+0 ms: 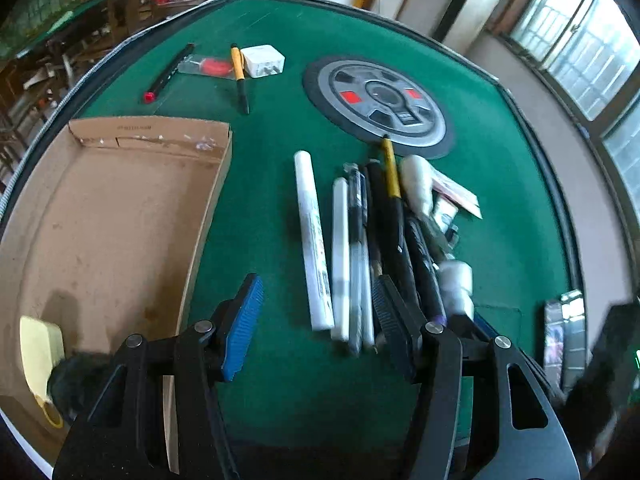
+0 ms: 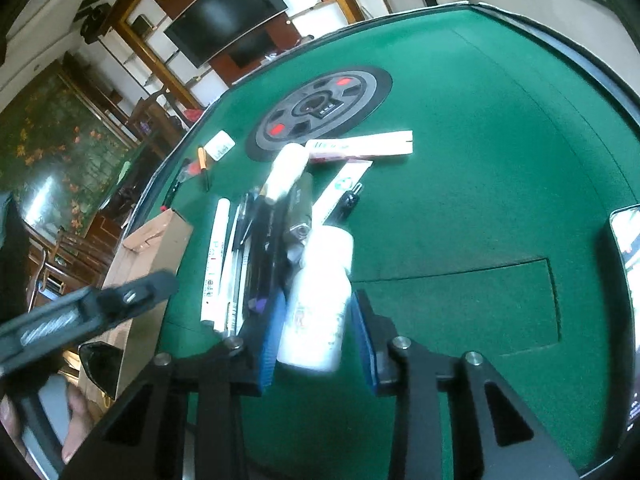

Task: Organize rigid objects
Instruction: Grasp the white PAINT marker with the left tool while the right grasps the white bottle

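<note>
A row of pens and markers (image 1: 352, 256) lies on the green table, with a white marker (image 1: 314, 240) at its left. My left gripper (image 1: 316, 332) hangs open over the near ends of the white pens, touching none. A small white bottle (image 2: 316, 304) lies at the right of the pile (image 2: 256, 248). My right gripper (image 2: 318, 344) straddles this bottle. Its left pad (image 2: 272, 340) is against the bottle, and a thin gap shows at the right pad (image 2: 366, 344). In the left wrist view the bottle (image 1: 456, 284) shows beside the black pens.
A shallow cardboard tray (image 1: 120, 220) stands left of the pile, holding a yellow item (image 1: 40, 344). Further back lie a black pen (image 1: 168, 74), a yellow-black pen (image 1: 240, 76) and a white charger (image 1: 264, 60). A round panel (image 1: 380, 104) sits mid-table, a phone (image 1: 564, 336) at right.
</note>
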`<state>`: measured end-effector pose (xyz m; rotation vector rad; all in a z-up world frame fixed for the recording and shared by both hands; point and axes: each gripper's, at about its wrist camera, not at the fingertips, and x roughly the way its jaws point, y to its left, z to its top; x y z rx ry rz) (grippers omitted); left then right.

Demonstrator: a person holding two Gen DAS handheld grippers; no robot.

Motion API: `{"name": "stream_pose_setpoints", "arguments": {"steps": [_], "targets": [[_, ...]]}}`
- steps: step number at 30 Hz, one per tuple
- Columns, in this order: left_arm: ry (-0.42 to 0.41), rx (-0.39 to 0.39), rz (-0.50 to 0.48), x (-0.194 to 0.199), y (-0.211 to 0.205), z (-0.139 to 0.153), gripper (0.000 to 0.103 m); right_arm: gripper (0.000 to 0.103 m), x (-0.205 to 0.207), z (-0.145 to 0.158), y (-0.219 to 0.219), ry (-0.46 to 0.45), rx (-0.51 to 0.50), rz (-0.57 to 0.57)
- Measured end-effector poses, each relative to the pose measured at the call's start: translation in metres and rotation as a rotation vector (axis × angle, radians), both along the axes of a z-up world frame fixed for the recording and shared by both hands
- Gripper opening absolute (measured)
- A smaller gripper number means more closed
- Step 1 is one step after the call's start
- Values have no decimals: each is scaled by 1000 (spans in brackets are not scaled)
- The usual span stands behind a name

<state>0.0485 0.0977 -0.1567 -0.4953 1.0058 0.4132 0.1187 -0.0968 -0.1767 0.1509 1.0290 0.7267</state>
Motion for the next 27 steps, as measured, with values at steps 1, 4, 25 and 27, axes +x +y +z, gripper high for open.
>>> {"name": "stream_pose_setpoints", "arguments": {"steps": [1,4,25,27], "targets": [[6,7,1,5,1,-3,58,35,-2,0,1,-10,-6,2],[49,-6,16,19,8,-16,51,35,-6,1,2,-31,-22,10],[130,59,-36,-15,-16,-40,14,35,-10,-5,2,25,-23,6],[125,25,-54,-28,-24,-40,14,35,-17,-5,-4,32,-26,0]]}}
